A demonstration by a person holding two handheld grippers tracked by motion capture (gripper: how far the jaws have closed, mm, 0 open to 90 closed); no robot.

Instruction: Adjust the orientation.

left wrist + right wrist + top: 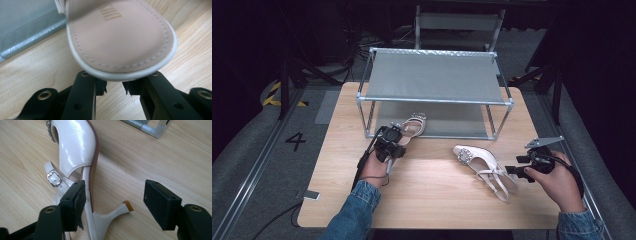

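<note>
A cream heeled sandal (414,125) lies with its toe on the lower shelf of a metal rack (362,98). My left gripper (392,139) is at its heel end. In the left gripper view the sandal's pink insole (120,37) hangs over the jaws of the left gripper (115,86), which are drawn close under the back rim; the contact is hidden. A second cream sandal (479,162) with a jewelled toe lies on its side at the right. The right gripper (115,195) stands open around that sandal's (77,147) thin heel (120,210), with the buckle strap (53,178) near one pad.
The rack has a grey fabric top shelf (434,75) and a lower shelf (452,120), and fills the table's far half. A small flat device (312,195) lies at the table's left front edge. Bare wood (437,190) lies between the two hands.
</note>
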